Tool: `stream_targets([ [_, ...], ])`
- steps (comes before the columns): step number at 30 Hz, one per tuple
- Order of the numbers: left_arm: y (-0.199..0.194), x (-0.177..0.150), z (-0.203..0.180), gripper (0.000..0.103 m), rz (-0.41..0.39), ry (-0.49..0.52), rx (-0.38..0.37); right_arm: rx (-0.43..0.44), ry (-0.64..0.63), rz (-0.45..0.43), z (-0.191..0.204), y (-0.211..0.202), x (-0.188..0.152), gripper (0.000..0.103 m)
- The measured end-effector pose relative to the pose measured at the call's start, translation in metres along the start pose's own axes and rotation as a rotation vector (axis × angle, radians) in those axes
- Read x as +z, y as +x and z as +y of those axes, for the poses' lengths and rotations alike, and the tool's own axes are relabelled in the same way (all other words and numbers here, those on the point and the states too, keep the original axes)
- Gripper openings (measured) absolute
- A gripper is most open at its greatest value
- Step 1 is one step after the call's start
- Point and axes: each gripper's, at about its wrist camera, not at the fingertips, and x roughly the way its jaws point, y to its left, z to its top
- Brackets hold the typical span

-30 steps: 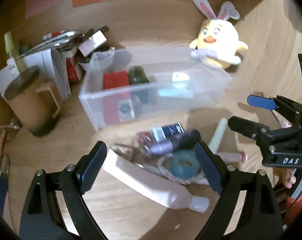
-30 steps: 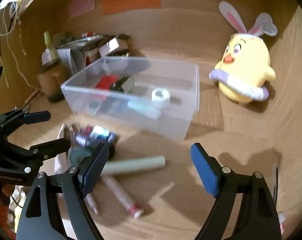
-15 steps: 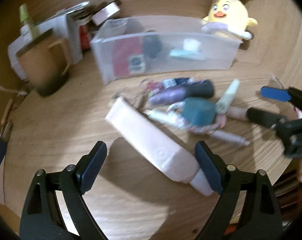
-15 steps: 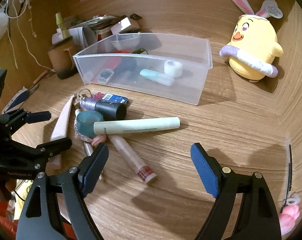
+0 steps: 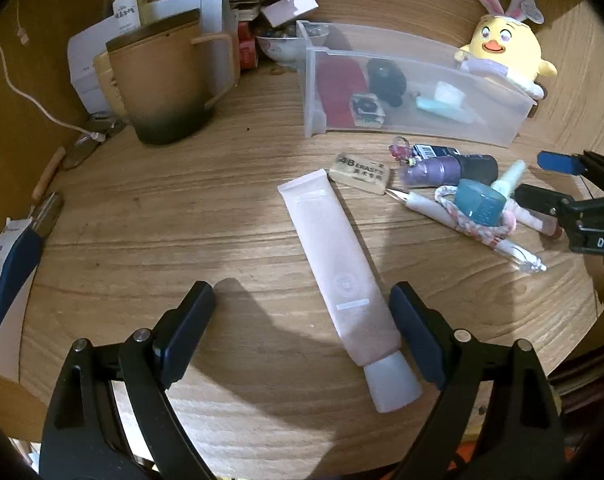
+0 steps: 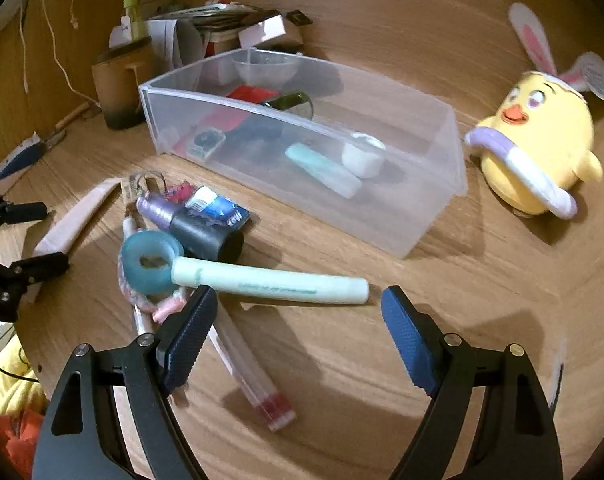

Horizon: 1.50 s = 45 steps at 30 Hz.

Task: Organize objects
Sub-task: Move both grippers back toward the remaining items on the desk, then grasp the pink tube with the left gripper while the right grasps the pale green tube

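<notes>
While both tools hang above the desk (image 5: 142, 220) with jaws spread wide and empty, the left tool (image 5: 302, 320) straddles the lower end of a pink tube (image 5: 338, 264). The right tool (image 6: 298, 320) hovers just short of a pale green marker (image 6: 270, 280), beside the clear bin (image 6: 422, 216).

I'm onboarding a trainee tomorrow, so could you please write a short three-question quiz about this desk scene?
1. True or false: the pink tube lies inside the clear bin.
2. Which item rests across the teal ring? A) pale green tube B) eraser C) plush chick
3. Fill in: both the left hand-held gripper and the right hand-held gripper are ____.

Key: 1 false; 2 A; 3 open.
</notes>
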Motion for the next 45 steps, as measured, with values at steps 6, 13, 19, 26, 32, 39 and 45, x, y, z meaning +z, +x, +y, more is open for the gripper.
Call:
stream_targets([
  [6, 0.009, 0.017, 0.000, 0.071, -0.001, 0.026, -0.028, -0.004, -0.073, 0.016, 0.008, 0.016, 0.017, 0.082],
  [13, 0.014, 0.030, -0.004, 0.039, -0.009, 0.067, -0.059, 0.023, -0.085, 0.061, 0.009, 0.034, 0.023, 0.079],
  [19, 0.016, 0.034, -0.002, 0.034, -0.012, 0.077, -0.082, 0.064, -0.060, 0.078, 0.001, 0.030, 0.021, 0.039],
  [26, 0.013, 0.034, 0.009, 0.031, -0.013, 0.058, -0.087, 0.035, -0.051, 0.077, -0.008, 0.017, 0.005, 0.016],
  [32, 0.003, 0.029, 0.014, 0.036, -0.001, 0.044, -0.104, 0.044, 0.008, 0.085, -0.025, 0.007, -0.009, 0.014],
  [39, -0.004, 0.013, 0.015, 0.049, 0.050, 0.047, -0.096, 0.023, -0.001, 0.074, -0.020, 0.009, -0.006, 0.015],
  [45, -0.018, -0.008, 0.012, 0.052, 0.063, 0.066, -0.058, 0.017, 0.018, 0.054, -0.017, 0.014, 0.000, 0.015],
])
